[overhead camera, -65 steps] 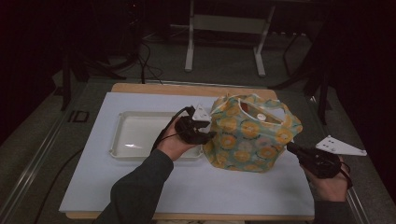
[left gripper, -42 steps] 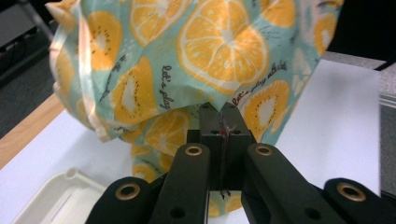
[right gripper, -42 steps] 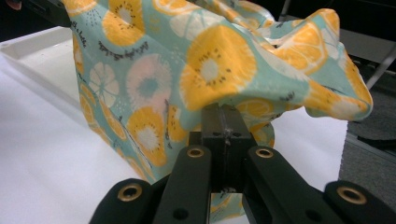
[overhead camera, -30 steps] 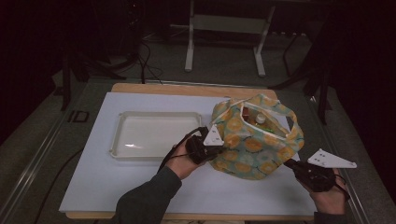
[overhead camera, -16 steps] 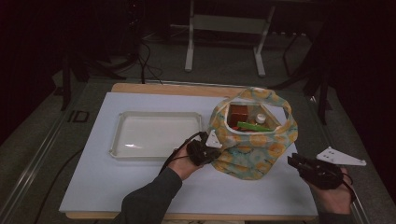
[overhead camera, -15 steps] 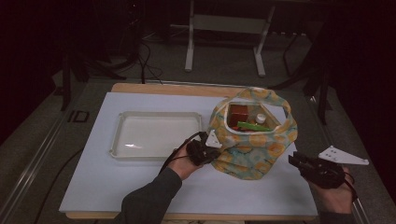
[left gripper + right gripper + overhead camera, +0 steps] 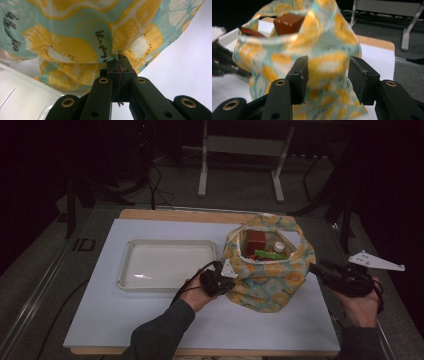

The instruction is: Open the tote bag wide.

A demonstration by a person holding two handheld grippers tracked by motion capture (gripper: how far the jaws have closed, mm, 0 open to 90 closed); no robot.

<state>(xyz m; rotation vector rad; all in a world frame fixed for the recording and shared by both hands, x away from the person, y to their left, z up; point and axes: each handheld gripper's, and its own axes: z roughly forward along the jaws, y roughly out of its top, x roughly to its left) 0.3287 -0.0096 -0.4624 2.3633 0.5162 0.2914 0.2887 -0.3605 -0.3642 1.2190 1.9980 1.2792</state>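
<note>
Now, my left gripper (image 7: 117, 60): jaws pinching lemon-print bag (image 7: 270, 280) fabric;
my right gripper (image 7: 328, 75): jaws just opening, spread, clear of bag

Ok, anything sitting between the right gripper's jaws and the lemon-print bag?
Nothing. In the high view the right gripper is just off the bag; the right gripper view shows open jaws with only bag fabric beyond them.

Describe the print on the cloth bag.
Teal fabric bag with yellow citrus slices and black script; clearest in the left gripper view.
</note>
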